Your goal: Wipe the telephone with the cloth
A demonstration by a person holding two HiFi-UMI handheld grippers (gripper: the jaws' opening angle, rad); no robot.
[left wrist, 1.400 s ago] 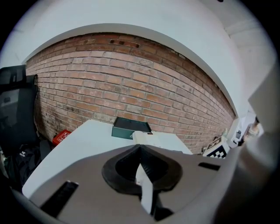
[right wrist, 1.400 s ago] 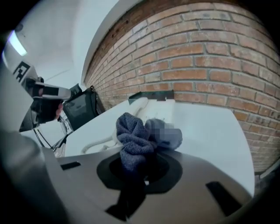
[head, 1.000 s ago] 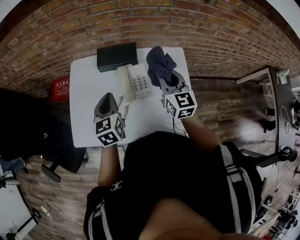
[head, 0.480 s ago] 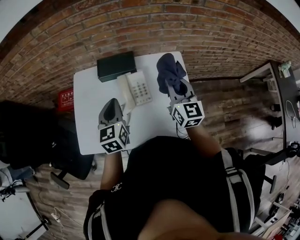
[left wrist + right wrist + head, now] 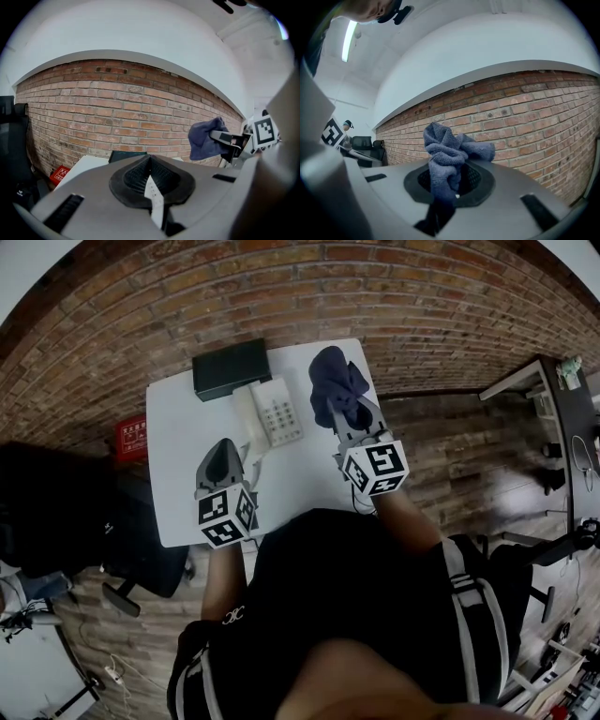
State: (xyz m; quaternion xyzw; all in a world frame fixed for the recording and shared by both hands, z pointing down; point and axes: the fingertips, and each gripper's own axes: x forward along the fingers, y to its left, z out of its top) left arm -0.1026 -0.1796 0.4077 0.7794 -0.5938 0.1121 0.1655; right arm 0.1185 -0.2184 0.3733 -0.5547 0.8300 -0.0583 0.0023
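Head view: the telephone (image 5: pixel 277 412) lies on the desk (image 5: pixel 178 474), its long axis toward the brick wall (image 5: pixel 375 296), with a black box (image 5: pixel 230 368) just beside its far end. The right tongs (image 5: pixel 352 420) clamp the cloth (image 5: pixel 336 390); the left tongs (image 5: pixel 222 454) are pressed together, empty.

Cloth (image 5: pixel 336 395) is dark navy. Telephone (image 5: pixel 272 413) is off-white with pale keys, on a plain white table (image 5: pixel 178 456). The box (image 5: pixel 230 369) at the far edge is blackish-green. Left gripper (image 5: pixel 223 451) and right gripper (image 5: pixel 352 423) are grey with black-and-white square markers. The wall (image 5: pixel 375 296) is reddish-brown brick.
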